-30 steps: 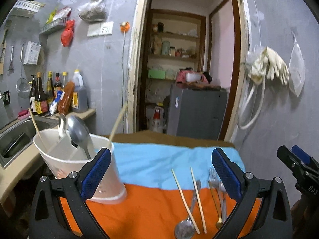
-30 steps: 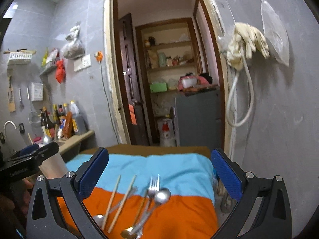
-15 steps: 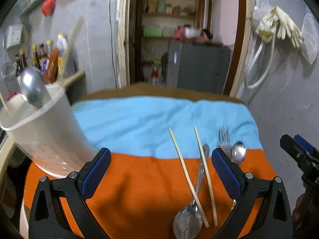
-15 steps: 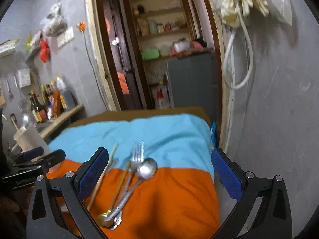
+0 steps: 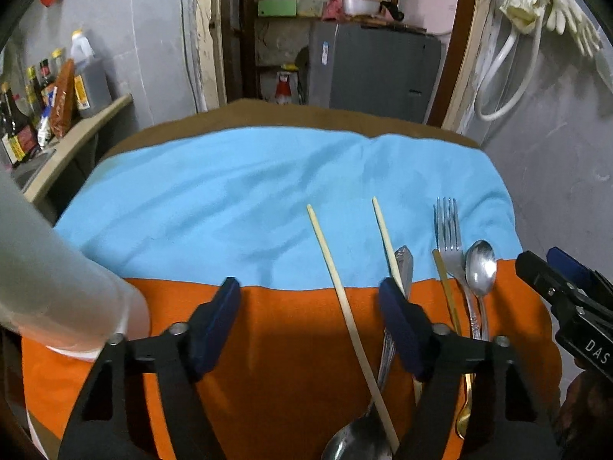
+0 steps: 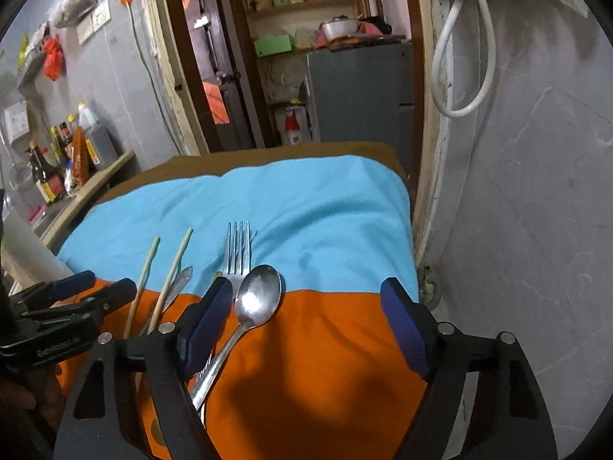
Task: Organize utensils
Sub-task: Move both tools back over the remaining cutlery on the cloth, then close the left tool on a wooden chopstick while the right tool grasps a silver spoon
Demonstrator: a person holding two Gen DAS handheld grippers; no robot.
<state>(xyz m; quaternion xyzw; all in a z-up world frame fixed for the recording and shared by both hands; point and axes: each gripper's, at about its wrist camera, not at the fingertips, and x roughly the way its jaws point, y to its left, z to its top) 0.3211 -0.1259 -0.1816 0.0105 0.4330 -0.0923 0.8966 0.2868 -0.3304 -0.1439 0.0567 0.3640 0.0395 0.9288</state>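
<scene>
Several utensils lie side by side on a blue and orange cloth (image 5: 214, 199). In the left wrist view they are two pale chopsticks (image 5: 345, 306) (image 5: 386, 237), a large steel spoon (image 5: 404, 262), a gold-handled spoon (image 5: 446, 287), a fork (image 5: 448, 230) and a small steel spoon (image 5: 481, 268). My left gripper (image 5: 308, 322) hovers over the orange part. Its jaws are closing, one chopstick lies on the cloth beneath the gap, and the pads touch nothing. My right gripper (image 6: 306, 326) is also closing, empty, with the small spoon (image 6: 258, 295) and fork (image 6: 238, 245) by its left finger.
A white utensil holder (image 5: 49, 276) stands at the cloth's left edge. Beyond it a counter (image 5: 76, 134) carries bottles. A grey wall (image 6: 517, 211) runs close along the table's right side. A doorway with a grey cabinet (image 5: 367, 69) lies behind.
Both grippers have come down toward the cloth and tipped downward. Their jaws have narrowed. The white holder has slid to the left edge of the left view.
</scene>
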